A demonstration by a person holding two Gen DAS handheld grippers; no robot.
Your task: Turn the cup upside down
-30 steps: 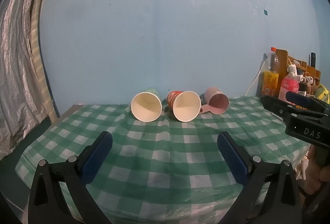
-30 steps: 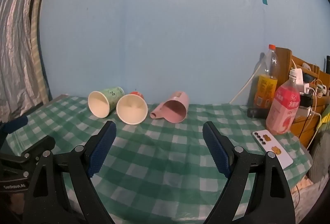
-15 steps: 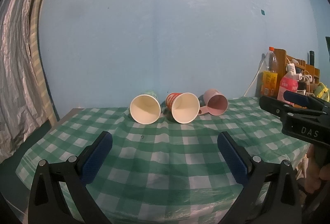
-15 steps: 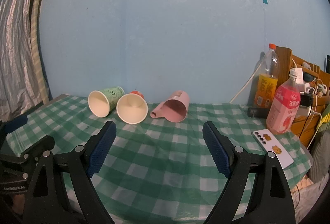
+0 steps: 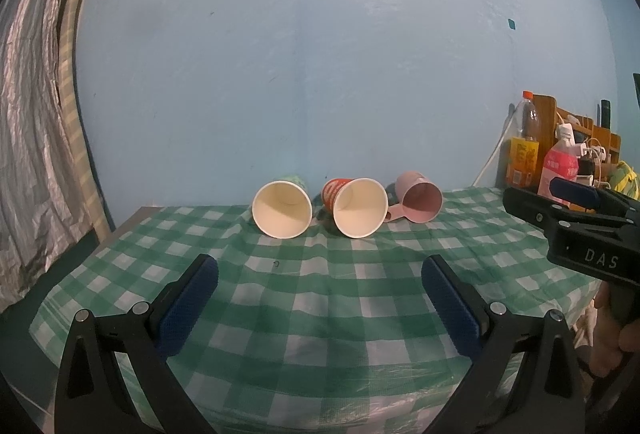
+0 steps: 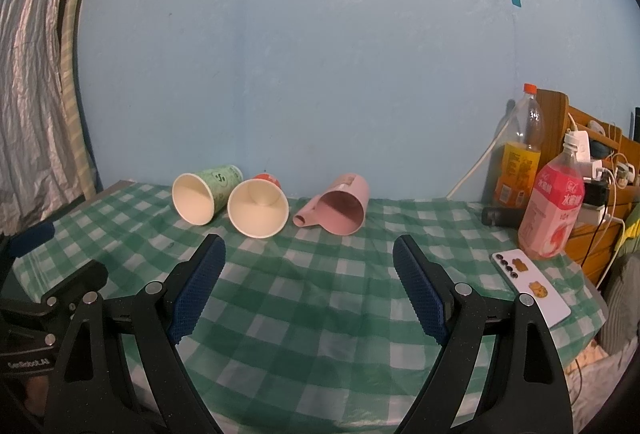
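Three cups lie on their sides at the back of the green checked table [image 5: 320,294], mouths toward me: a green paper cup [image 5: 282,209] [image 6: 204,196], a red paper cup [image 5: 358,206] [image 6: 259,207], and a pink plastic mug with a handle [image 5: 420,202] [image 6: 344,206]. My left gripper [image 5: 319,300] is open and empty, well short of the cups. My right gripper [image 6: 309,280] is open and empty, also short of them, in front of the pink mug. Each gripper shows at the edge of the other's view.
An orange-drink bottle [image 6: 520,154] and a pink drink bottle [image 6: 554,202] stand at the right by a wooden rack with chargers [image 6: 596,170]. A white phone [image 6: 530,284] lies near the table's right edge. A blue wall is behind; a silver curtain [image 5: 32,134] hangs left.
The left gripper's view has tilted slightly, so the cups sit a little lower in its frame. The right gripper has barely moved. The cups have not moved.
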